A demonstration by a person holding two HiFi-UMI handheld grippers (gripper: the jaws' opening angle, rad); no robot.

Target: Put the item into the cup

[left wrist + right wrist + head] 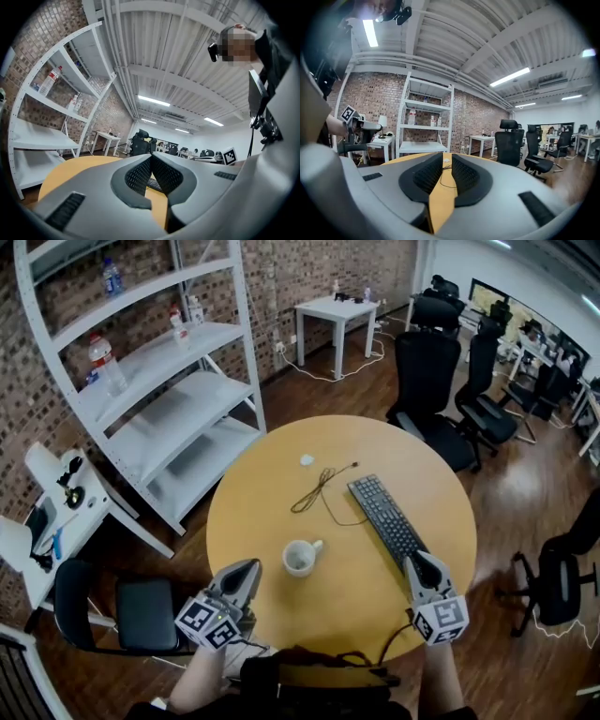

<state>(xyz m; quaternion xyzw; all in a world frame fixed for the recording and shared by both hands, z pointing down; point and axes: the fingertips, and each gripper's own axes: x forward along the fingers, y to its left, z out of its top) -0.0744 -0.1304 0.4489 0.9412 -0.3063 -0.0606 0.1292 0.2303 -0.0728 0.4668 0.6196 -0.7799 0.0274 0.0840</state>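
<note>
A white cup (299,559) stands upright on the round wooden table (272,474), near its front, handle turned to the back right. A small white item (307,460) lies farther back on the table, well away from the cup. My left gripper (249,565) hovers at the table's front left edge, just left of the cup; in the left gripper view its pads (140,174) meet at the tips with nothing between them. My right gripper (418,559) is at the front right, over the near end of the keyboard; its pads (423,176) stand slightly apart and hold nothing.
A black keyboard (387,518) lies diagonally on the table's right half, a thin black cable (319,491) beside it. White shelving (159,399) stands at the left, a dark chair (141,613) at the front left, and black office chairs (427,381) behind the table.
</note>
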